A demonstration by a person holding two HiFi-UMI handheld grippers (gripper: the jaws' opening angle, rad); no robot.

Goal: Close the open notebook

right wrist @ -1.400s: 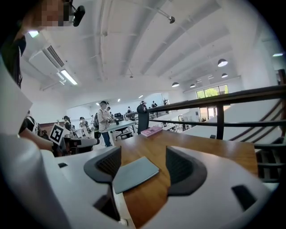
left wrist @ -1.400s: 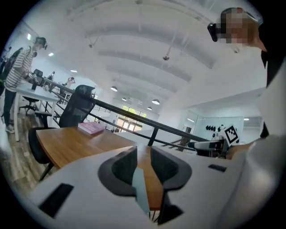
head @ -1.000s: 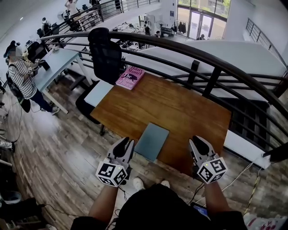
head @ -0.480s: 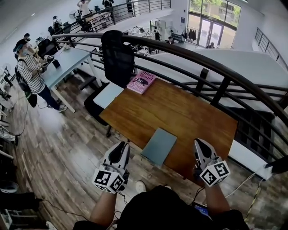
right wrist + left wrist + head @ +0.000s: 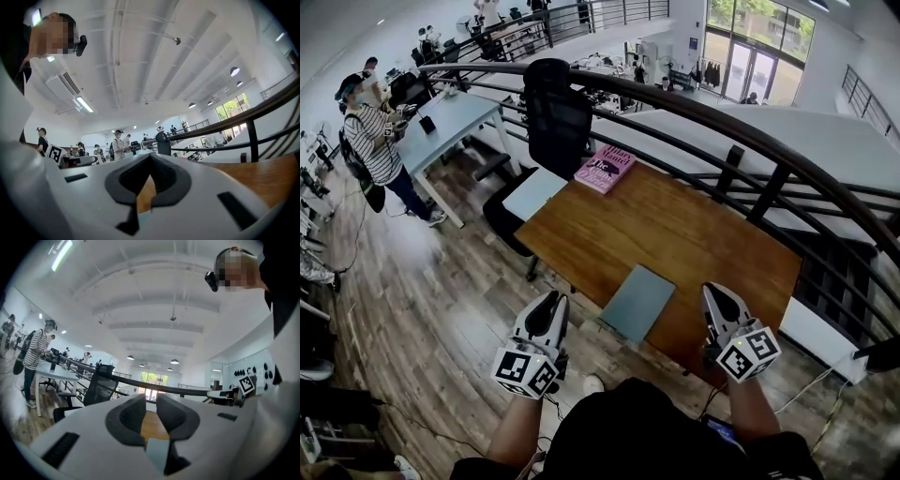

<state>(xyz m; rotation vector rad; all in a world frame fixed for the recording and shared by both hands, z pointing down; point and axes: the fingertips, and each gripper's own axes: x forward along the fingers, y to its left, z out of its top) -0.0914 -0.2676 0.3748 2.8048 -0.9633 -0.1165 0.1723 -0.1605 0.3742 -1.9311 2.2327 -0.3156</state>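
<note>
The grey-blue notebook [image 5: 638, 302] lies closed and flat at the near edge of the wooden table [image 5: 675, 230]. My left gripper [image 5: 555, 298] hangs off the table's near left side, a short way left of the notebook and apart from it. Its jaws have just been closing and are shut but for a thin slit, with nothing between them. My right gripper [image 5: 711, 291] is at the near edge to the right of the notebook, shut and empty. In the gripper views, the left gripper [image 5: 151, 398] and the right gripper [image 5: 149, 159] both point level across the table.
A pink book [image 5: 605, 169] lies at the table's far left corner. A black office chair [image 5: 555, 112] stands behind it. A curved black railing [image 5: 741, 131] runs along the far side. A person in a striped shirt [image 5: 375, 141] stands by a white table [image 5: 455, 117] at far left.
Both grippers have lifted slightly and drawn a little away from the notebook, and the right jaws have closed. The notebook stays closed and has not moved on the table.
</note>
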